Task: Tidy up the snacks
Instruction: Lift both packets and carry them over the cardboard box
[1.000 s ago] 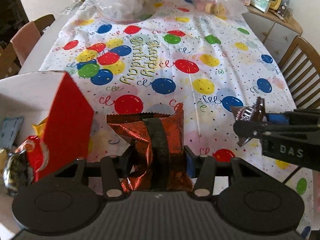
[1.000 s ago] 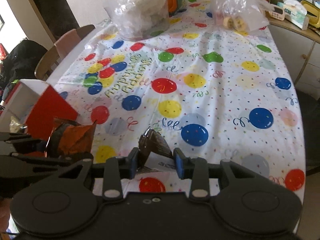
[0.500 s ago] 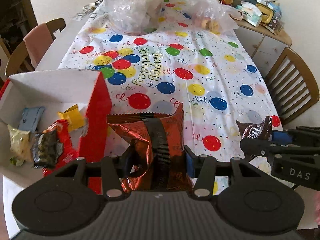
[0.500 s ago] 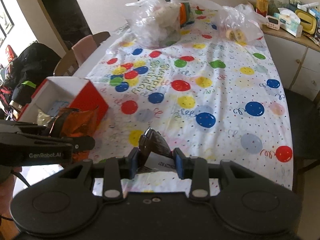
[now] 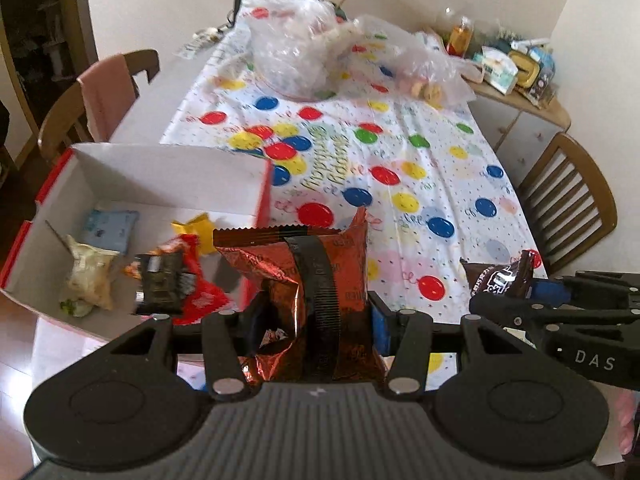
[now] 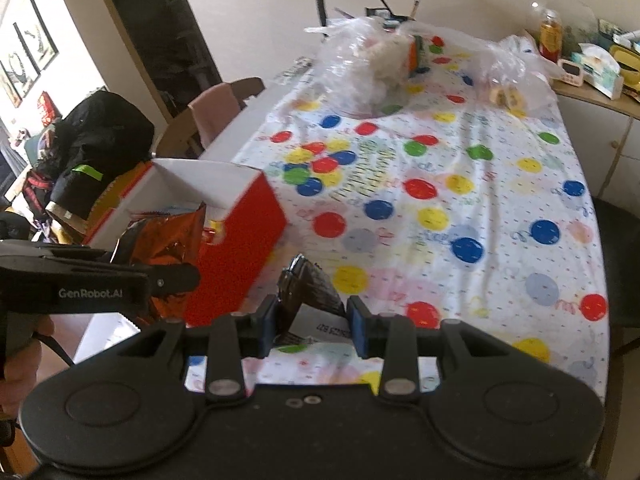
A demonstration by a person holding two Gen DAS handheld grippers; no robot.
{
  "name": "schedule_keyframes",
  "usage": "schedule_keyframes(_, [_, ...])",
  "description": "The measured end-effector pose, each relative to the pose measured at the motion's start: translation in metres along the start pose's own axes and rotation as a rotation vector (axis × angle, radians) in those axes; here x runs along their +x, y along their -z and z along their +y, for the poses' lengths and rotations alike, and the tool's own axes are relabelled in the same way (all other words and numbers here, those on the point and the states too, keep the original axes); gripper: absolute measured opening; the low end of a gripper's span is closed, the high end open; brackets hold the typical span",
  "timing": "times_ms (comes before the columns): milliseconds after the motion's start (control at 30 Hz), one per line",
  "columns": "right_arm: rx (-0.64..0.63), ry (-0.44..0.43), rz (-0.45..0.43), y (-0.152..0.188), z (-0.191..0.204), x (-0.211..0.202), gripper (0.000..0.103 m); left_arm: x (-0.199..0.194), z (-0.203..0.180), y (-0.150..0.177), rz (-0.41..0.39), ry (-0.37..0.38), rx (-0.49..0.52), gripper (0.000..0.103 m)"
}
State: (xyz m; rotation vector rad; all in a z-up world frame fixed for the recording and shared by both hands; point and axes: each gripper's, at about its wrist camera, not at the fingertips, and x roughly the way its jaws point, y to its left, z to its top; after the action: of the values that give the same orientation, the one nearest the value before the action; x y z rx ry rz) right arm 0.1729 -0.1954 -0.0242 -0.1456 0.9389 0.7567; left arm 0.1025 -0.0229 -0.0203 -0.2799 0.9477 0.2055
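the left gripper [image 5: 310,316] is clamped on a shiny orange-brown foil snack bag [image 5: 304,280], which stands upright between its jaws with its long axis pointing up and its crimped top edge well above the finger pads. the right gripper [image 6: 312,320] is closed on a smaller dark brown candy packet [image 6: 308,292], pinched near its lower end so the packet leans up and forward out of the jaws; the same packet shows in the left wrist view off to the right, sticking up out of the right tool. both tools hang over the near end of the table [image 5: 400,160], which is covered by a balloon-print cloth. the red box [image 5: 160,184] with white inside walls sits at the near left corner of the table, open on top, with several wrapped snacks [image 5: 168,280] already lying on its floor. the relation that matters: the box opening lies just to the left of and a little ahead of the foil bag, with the box's right wall rising right beside the bag, so the left gripper is much the nearer of the two and likely has only to go left over that wall and let go. the right gripper is further off, on the far side of the left tool from the box, and would probably have to wait or reach past it. two clear plastic bags [image 5: 292,56] sit well apart at the far end of the table.
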Motion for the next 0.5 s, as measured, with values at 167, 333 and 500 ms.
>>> schedule_keyframes(167, [-0.02,-0.018,-0.004,-0.005,0.038,0.008,0.035,-0.018,0.038,0.001,-0.029,-0.015,-0.015,0.05])
schedule_keyframes(333, [-0.044,-0.024,-0.003,-0.012,0.079,0.024,0.035,-0.028,0.079,-0.001,-0.041,-0.024,-0.026,0.05])
schedule_keyframes(500, [-0.049,-0.015,-0.006,-0.021,0.112,0.046,0.035,-0.034,0.121,-0.006,-0.055,-0.043,-0.033,0.05])
